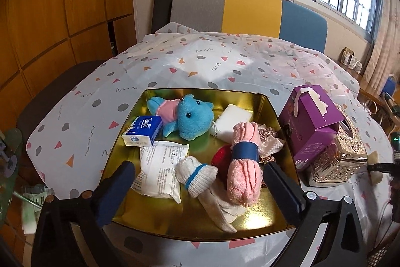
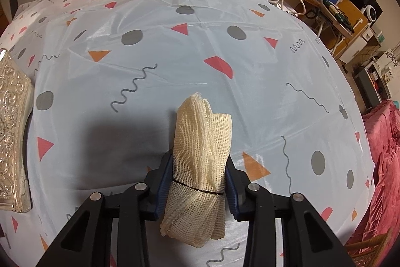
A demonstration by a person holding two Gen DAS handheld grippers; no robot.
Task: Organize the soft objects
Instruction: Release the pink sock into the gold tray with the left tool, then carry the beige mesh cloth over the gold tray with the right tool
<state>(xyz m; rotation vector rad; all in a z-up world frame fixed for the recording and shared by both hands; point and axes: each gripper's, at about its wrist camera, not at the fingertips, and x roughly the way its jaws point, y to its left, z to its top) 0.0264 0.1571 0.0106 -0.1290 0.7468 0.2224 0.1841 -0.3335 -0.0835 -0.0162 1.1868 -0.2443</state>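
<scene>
Gauze roll [image 2: 200, 167] is sitting clamped between the right gripper [image 2: 198, 177] jaws, over the tablecloth [image 2: 225, 54]. Left gripper [image 1: 197, 179] is hovering wide open, holding nothing, above the gold tin [image 1: 252, 101] containing a pink towel roll [image 1: 243, 162] and blue plush [image 1: 190, 116].

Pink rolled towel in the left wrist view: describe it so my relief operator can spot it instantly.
Find the gold tin tray on the patterned tablecloth. At its right side, ahead of the open left gripper, the pink rolled towel lies lengthwise. Alone among its neighbours, it wears a dark blue band around its middle.
</scene>
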